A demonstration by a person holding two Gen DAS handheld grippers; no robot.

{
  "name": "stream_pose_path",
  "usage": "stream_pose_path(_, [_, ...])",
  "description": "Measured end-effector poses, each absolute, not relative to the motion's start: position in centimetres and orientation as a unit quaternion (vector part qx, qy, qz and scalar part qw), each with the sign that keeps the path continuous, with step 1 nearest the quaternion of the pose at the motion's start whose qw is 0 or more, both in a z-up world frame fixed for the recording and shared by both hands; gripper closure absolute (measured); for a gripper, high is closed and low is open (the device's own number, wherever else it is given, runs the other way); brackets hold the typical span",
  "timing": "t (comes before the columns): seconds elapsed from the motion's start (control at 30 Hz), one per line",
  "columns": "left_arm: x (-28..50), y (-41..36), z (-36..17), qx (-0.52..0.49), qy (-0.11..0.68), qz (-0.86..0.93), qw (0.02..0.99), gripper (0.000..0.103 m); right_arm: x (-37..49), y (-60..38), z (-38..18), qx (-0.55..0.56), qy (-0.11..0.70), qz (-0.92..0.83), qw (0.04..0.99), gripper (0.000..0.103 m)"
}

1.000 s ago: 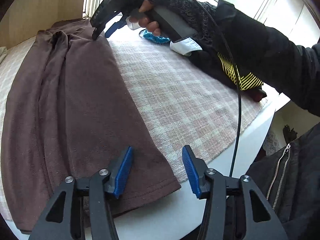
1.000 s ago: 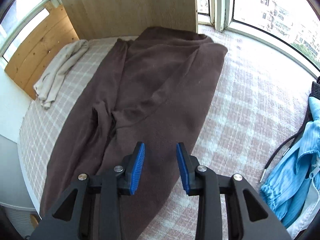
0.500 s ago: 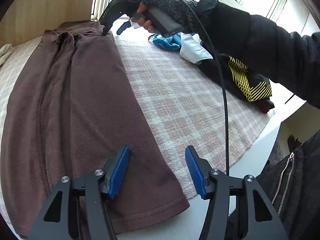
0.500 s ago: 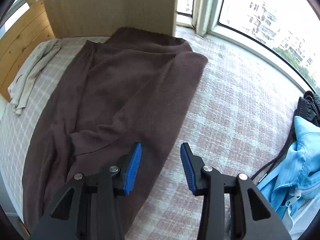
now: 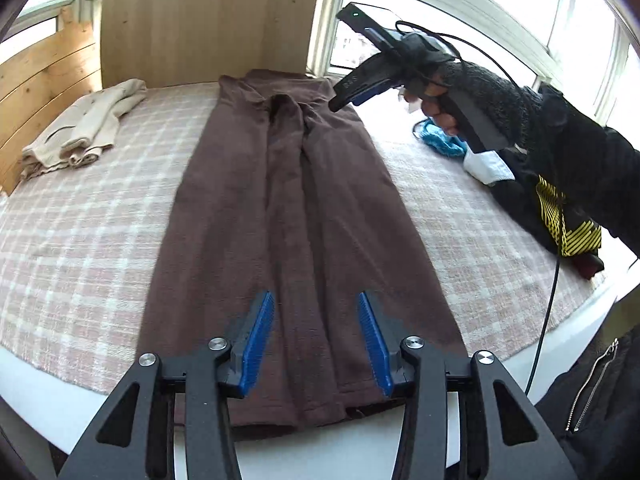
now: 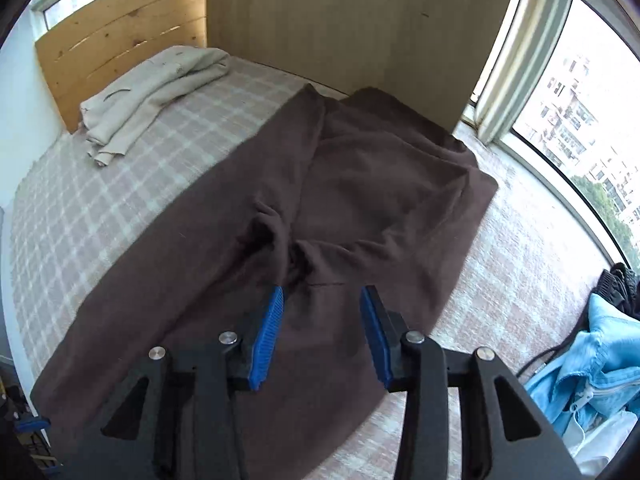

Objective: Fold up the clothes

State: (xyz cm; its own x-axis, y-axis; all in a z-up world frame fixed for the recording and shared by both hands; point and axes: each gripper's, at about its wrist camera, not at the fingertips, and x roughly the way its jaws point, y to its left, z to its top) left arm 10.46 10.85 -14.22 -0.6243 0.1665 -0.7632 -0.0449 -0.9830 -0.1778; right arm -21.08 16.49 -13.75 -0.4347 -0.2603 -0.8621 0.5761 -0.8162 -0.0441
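The brown garment point(image 5: 292, 208) lies spread flat on the plaid-covered bench point(image 5: 80, 240), its long axis running from the near edge, where its hem sits, away to the wooden panel point(image 5: 208, 20) at the far end; a fold line runs down its middle. What kind of garment it is I cannot tell – a rumpled knot of cloth sits mid-length in the right wrist view point(image 6: 280, 240), and that view cuts off its lower part behind the tool. Counted: one brown garment, one folded cream garment point(image 5: 84, 128) at the far left, and a heap at the right with light blue cloth point(image 6: 592, 360) and a black piece with yellow stripes point(image 5: 568, 220), partly hidden by the person's sleeve. Two tools: the left hand-held gripper point(image 5: 316, 340) hovers over the hem end, jaws part open and having just narrowed a little, nothing between the pads; the right hand-held gripper point(image 6: 322, 332), gripped by a gloved hand point(image 5: 472, 92), is part open too – empty, above the far half of the garment
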Motion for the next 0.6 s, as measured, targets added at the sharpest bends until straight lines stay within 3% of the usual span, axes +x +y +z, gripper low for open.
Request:
stream_pose_path(0.2, [12.1, 4.6, -15.1, -0.441, -0.111, 0.89, -0.046, 0.06, -21.7, 10.1, -16.2, 0.486, 0.208, -0.8, 0.284, 0.063])
stream_pose_path(0.23, [12.6, 3.7, -15.4, -0.445, -0.12, 0.885, -0.057, 0.056, -21.7, 9.6, -17.0, 0.495, 0.218, -0.792, 0.281, 0.063])
stream_pose_path(0.27, [13.2, 2.8, -15.8, -0.453, -0.128, 0.88, -0.062, 0.051, -21.5, 9.8, -17.5, 0.496, 0.231, -0.791, 0.274, 0.063])
stream_pose_path(0.43, [13.3, 2.0, -18.2, -0.498, -0.138, 0.855, -0.046, 0.051, -22.0, 10.9, -17.2, 0.523, 0.207, -0.784, 0.261, 0.063])
stream_pose_path(0.5, [13.3, 2.7, -18.0, -0.494, -0.118, 0.861, -0.042, 0.065, -21.8, 10.8, -16.1, 0.505, 0.2, -0.795, 0.27, 0.063])
stream_pose_path(0.53, [13.2, 2.9, -18.0, -0.493, -0.116, 0.861, -0.037, 0.079, -21.6, 10.5, -15.6, 0.492, 0.199, -0.802, 0.275, 0.062])
stream_pose_path(0.6, [13.2, 3.2, -17.9, -0.492, -0.112, 0.863, -0.027, 0.091, -21.7, 9.8, -15.5, 0.488, 0.201, -0.802, 0.279, 0.061])
